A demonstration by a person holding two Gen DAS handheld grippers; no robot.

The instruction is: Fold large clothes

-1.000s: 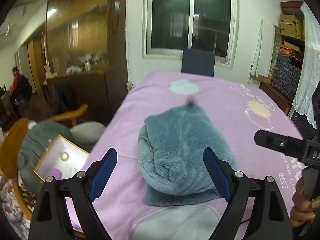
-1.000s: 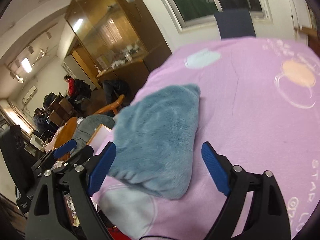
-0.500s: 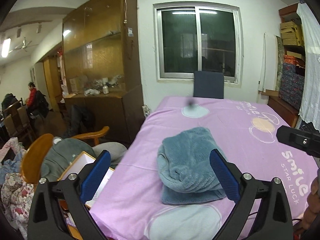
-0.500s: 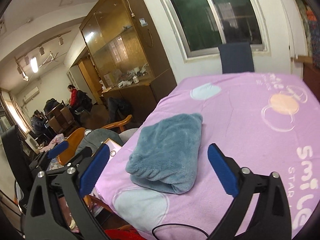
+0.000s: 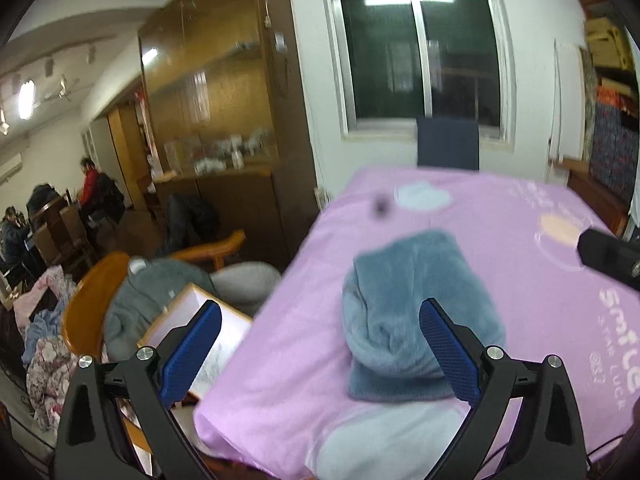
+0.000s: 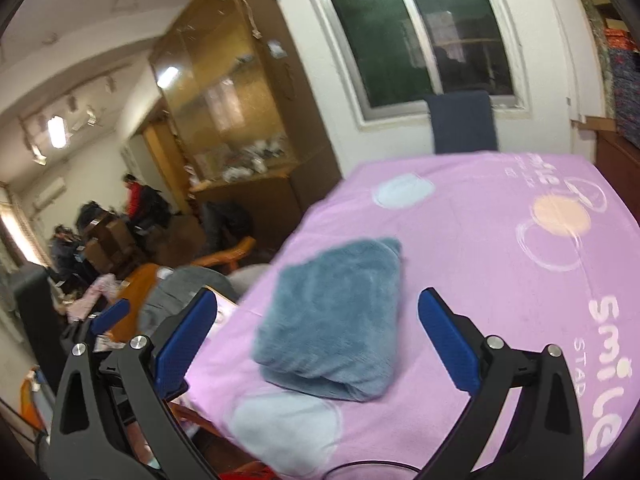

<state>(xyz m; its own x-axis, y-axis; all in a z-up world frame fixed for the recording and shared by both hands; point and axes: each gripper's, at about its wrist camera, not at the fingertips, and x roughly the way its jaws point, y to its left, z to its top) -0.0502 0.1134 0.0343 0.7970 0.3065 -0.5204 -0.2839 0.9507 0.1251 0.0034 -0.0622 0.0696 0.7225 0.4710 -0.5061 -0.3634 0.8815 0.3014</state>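
On the pink-covered counter (image 5: 520, 216), near its front-left corner, the blue fleece garment (image 5: 416, 312) lies folded into a compact bundle, seemingly finished, with the left claw (image 5: 320, 344) and right claw (image 6: 316, 340) gaping empty above it.

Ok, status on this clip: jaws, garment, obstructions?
Left gripper and right gripper open, empty. Blue fleece garment folded on pink sheet, untouched. Nothing in the way.

Dark window (image 5: 420, 56) in white wall, wooden cabinet (image 5: 216, 92) at left
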